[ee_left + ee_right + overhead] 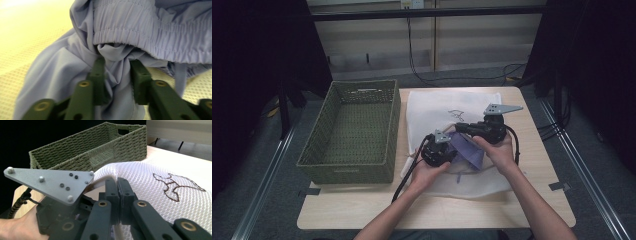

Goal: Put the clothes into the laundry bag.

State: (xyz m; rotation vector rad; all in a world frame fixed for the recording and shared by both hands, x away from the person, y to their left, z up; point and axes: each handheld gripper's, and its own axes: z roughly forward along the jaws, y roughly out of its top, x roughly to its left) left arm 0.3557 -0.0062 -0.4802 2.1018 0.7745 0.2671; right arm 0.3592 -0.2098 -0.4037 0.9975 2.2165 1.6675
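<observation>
At frame centre, we pinch the lilac garment (82,72) in our left gripper (113,72); our right gripper (117,192) clamps the white mesh bag's (150,185) edge.

Dim high view with dark edges; gripper views brighter, their foregrounds blurred.

Surface: pale wooden table (362,210) | on it: green woven rectangular basket (349,132) beyond and beside the jaws; white mesh cloth bag (432,107) under the jaws
</observation>
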